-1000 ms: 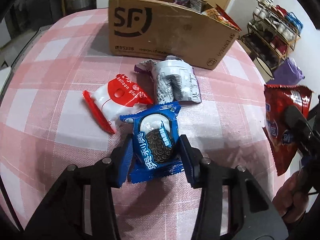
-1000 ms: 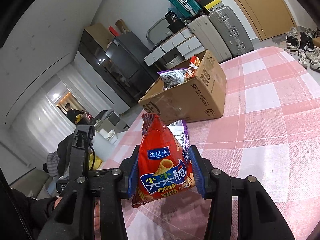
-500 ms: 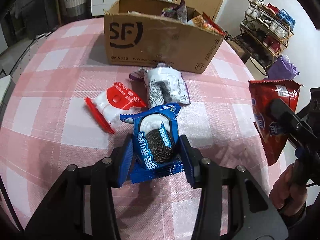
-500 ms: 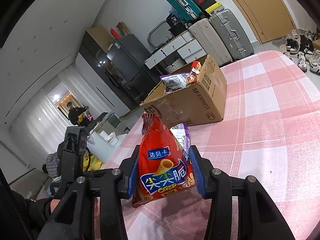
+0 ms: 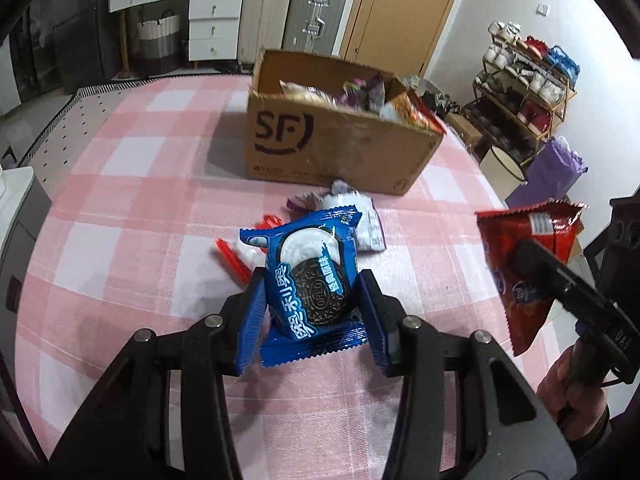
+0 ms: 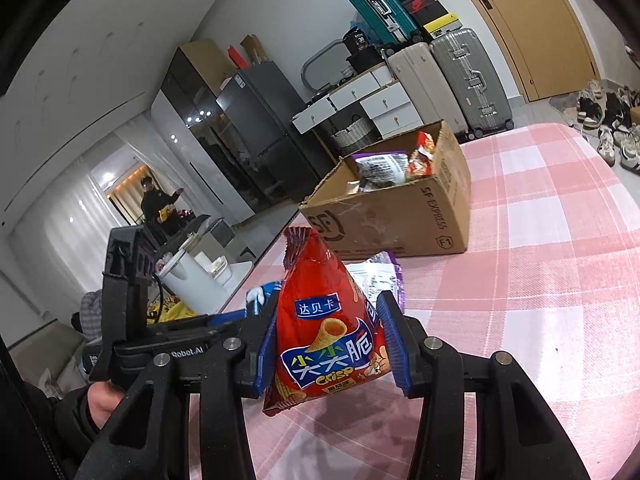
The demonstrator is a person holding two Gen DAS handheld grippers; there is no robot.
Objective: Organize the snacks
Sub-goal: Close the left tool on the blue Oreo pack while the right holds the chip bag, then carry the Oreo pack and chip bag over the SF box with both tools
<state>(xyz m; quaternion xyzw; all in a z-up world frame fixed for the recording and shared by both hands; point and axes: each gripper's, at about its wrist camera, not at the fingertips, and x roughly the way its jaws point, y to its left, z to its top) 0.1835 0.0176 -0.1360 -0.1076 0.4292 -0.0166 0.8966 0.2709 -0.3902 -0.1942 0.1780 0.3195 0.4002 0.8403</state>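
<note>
Both tongs loaded, transport step. Left tongs (image 5: 312, 304) clamped on the blue Oreo pack (image 5: 310, 280), pads pressing its sides, pack upright and clear of the surface (image 5: 120, 208). Right tongs (image 6: 330, 344) clamped on the red crisp bag (image 6: 328, 332), bag standing tall between the pads, bottom edge hanging free below them. Cardboard box (image 5: 340, 148) sits ahead of both tongs, open top, already part full of snacks; from the left tongs it's straight ahead and beyond, from the right tongs ahead and slightly right. Still loose on the surface between left tongs and box: a silver-purple packet (image 5: 360, 220) just in front of the box wall, and a red-and-white packet (image 5: 240, 256) mostly hidden behind the Oreo pack. Judgement: pickup done, drop-off not yet. Next move needs each pack carried over the near box wall, high enough to clear the rim, then release over a gap in the contents. Watch that the two tongs don't crowd each other at the opening; go one at a time. Crisp bag is puffy, so ease off squeeze.
</note>
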